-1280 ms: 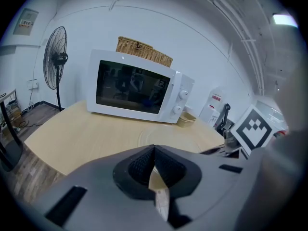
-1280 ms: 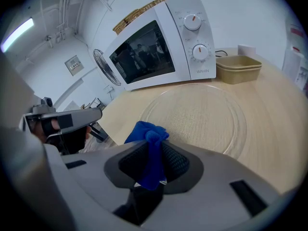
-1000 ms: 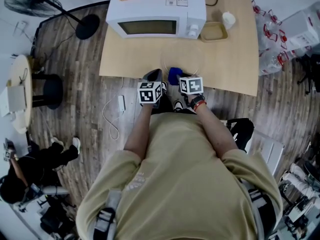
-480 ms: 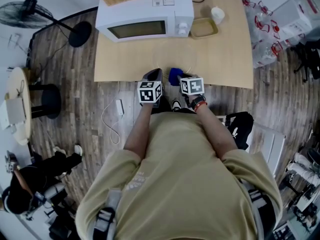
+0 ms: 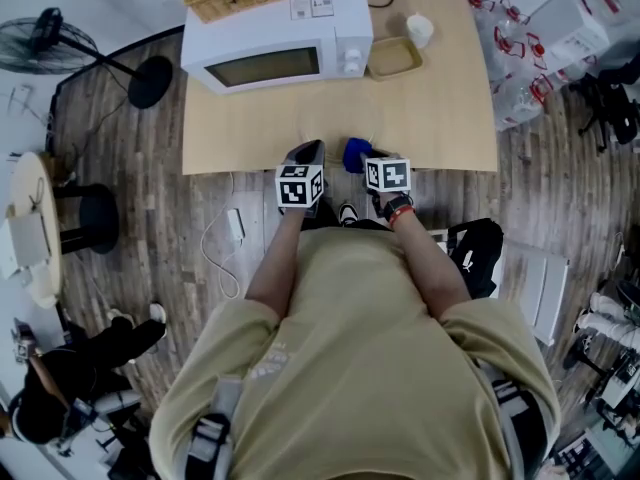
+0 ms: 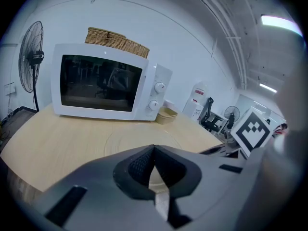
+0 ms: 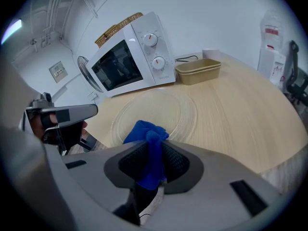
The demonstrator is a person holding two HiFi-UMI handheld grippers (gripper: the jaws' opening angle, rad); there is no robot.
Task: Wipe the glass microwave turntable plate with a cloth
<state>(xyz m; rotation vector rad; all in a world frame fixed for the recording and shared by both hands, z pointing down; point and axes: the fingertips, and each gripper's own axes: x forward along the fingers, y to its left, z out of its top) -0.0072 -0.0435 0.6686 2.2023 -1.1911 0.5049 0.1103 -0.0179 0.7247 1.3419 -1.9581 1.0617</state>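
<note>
clear glass plate, soft cloth

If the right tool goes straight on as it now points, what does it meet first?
Probably the glass plate on the table, touched by the blue cloth that the right tool holds. Height is unclear; passing above, it meets the microwave.

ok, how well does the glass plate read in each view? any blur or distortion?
Head view: sharp, but the glass plate is just a faint ring on the table. Left gripper view: fisheye bend, dark corners, blurred right edge, ceiling light glaring; plate faint. Right gripper view: fisheye too; plate rim clearest here, blue cloth in the right gripper sharp.
</note>
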